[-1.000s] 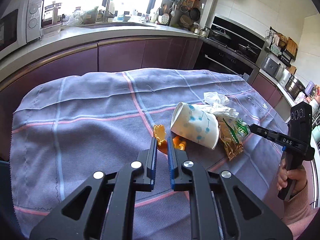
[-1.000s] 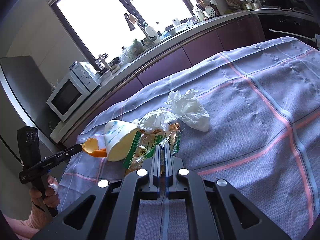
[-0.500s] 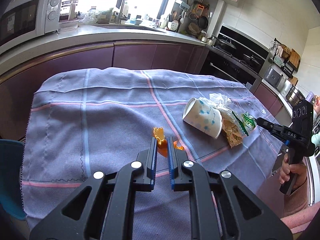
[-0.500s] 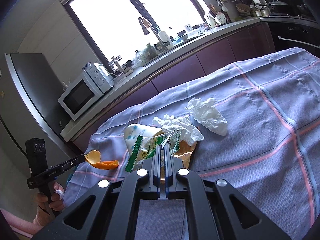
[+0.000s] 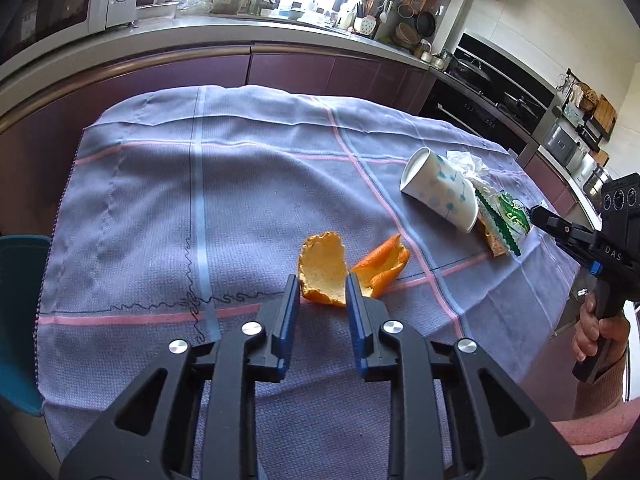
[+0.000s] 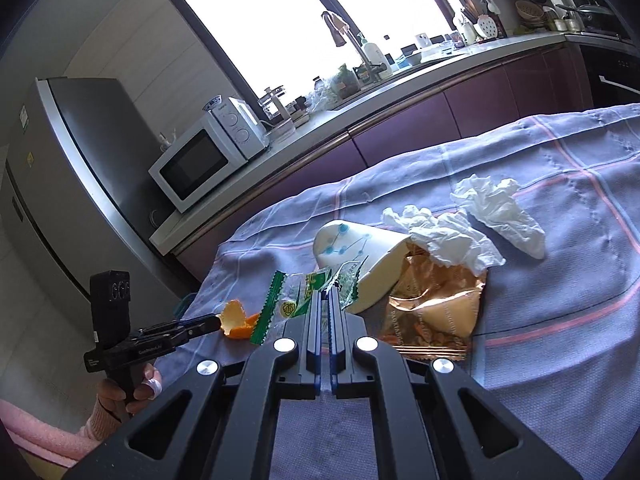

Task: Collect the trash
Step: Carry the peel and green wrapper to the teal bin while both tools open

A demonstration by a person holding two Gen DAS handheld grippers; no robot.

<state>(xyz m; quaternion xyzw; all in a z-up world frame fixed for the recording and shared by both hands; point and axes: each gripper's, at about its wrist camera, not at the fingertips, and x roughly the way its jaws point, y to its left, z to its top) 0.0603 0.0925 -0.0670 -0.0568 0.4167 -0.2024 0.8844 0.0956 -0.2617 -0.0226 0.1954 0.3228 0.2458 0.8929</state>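
Note:
An orange peel [image 5: 324,270] sits between the fingertips of my left gripper [image 5: 322,290], whose jaws stand apart around it; a second peel piece [image 5: 382,270] lies beside it. The peel also shows in the right wrist view [image 6: 236,320]. My right gripper [image 6: 325,300] is shut on a green-and-clear wrapper [image 6: 308,298] and holds it lifted; it also shows in the left wrist view [image 5: 506,218]. A tipped white paper cup [image 6: 360,260] with blue dots, a gold snack bag [image 6: 434,308] and two crumpled tissues [image 6: 500,210] lie on the purple checked cloth [image 5: 200,200].
A teal bin [image 5: 18,320] stands at the table's left edge. A kitchen counter with a microwave [image 6: 208,158] and sink runs behind the table. The cloth's left half holds nothing but its stripes.
My left gripper's jaws have opened from nearly shut around the orange peel. My right gripper has lifted the green wrapper away from the cup and snack bag. Both cameras pulled back.

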